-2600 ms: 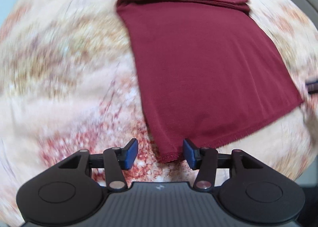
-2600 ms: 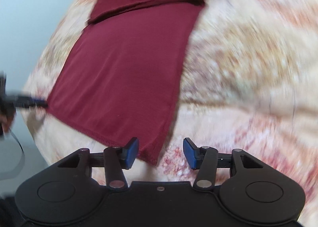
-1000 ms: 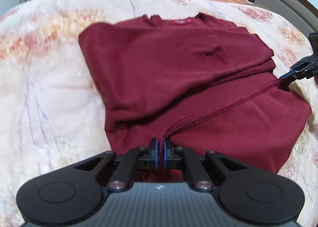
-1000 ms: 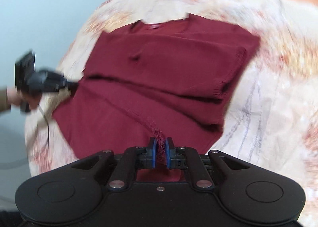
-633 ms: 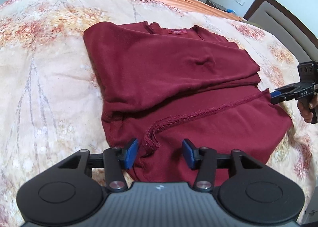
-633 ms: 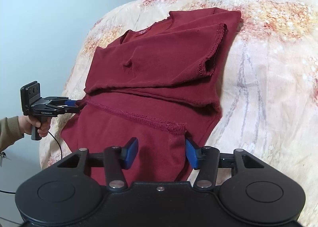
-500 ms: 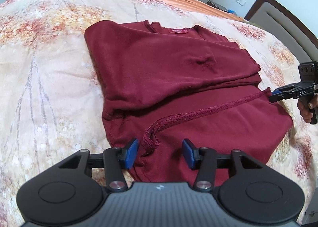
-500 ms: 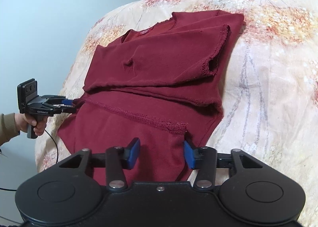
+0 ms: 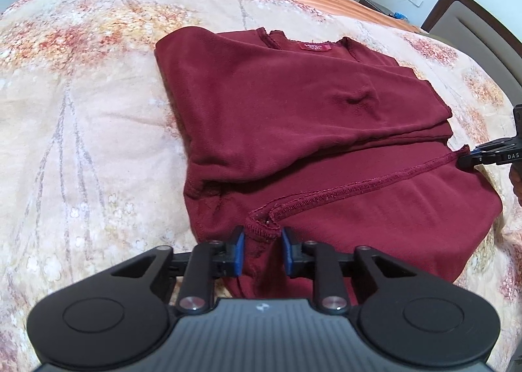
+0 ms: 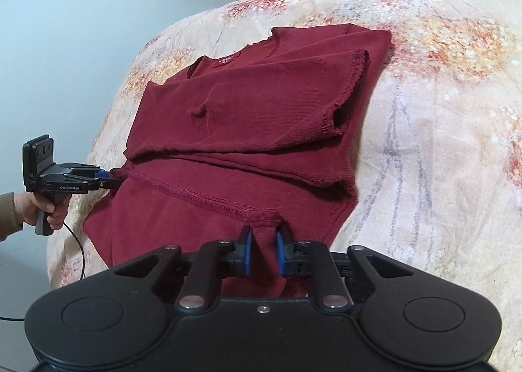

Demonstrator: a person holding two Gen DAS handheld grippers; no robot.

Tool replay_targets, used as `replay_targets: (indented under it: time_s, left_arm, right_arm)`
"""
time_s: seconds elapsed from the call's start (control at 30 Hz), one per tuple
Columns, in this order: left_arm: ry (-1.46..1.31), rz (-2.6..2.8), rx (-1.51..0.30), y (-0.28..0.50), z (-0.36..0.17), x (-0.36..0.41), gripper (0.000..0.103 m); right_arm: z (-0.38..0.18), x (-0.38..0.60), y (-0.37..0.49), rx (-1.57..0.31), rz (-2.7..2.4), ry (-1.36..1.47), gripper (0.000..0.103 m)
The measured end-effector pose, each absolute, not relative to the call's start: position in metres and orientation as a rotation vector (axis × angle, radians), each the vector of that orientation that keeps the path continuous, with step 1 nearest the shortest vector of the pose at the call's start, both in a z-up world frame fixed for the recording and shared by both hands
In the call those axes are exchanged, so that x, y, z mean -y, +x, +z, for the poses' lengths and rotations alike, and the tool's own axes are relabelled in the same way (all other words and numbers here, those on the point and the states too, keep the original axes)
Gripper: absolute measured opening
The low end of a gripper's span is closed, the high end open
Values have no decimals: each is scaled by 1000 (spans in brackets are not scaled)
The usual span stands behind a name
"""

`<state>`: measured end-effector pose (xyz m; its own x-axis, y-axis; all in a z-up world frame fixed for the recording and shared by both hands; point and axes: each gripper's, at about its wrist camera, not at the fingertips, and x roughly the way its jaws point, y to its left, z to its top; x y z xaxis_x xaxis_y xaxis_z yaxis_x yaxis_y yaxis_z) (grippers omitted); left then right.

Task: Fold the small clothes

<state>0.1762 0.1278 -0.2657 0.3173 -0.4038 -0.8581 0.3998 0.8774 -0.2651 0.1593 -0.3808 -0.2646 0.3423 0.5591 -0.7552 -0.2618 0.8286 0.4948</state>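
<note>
- Lying on the floral bedspread (image 9: 81, 130), the maroon shirt (image 9: 293, 117) has its near edge hidden behind both gripper bodies.
- Its collar and red label (image 9: 315, 46) point away from the cameras; the long axis runs from collar to near fold, with the stitched hem (image 9: 352, 191) crossing it from side to side.
- The left gripper (image 9: 260, 249) has blue pads a little apart and closing, hem corner between them, not pinched.
- The right gripper (image 10: 262, 254) is likewise narrowly apart and closing around the other hem corner.
- In the left view the right gripper is cut off at the frame edge.
- The person's hand (image 10: 39, 207) is partly cropped.
</note>
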Motion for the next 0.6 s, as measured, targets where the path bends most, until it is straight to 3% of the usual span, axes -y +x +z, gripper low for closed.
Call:
replay_targets:
  time_s: [0.27,0.6]
  left_arm:
    - [-8,-546,-1071,170,-245,-136,7]
    - [-91,-553,-912,179,-195,-152,6]
  right_arm:
    - [-248,382,158,-1056,570,317,6]
    - [-198,407,165,-897,599,431,5]
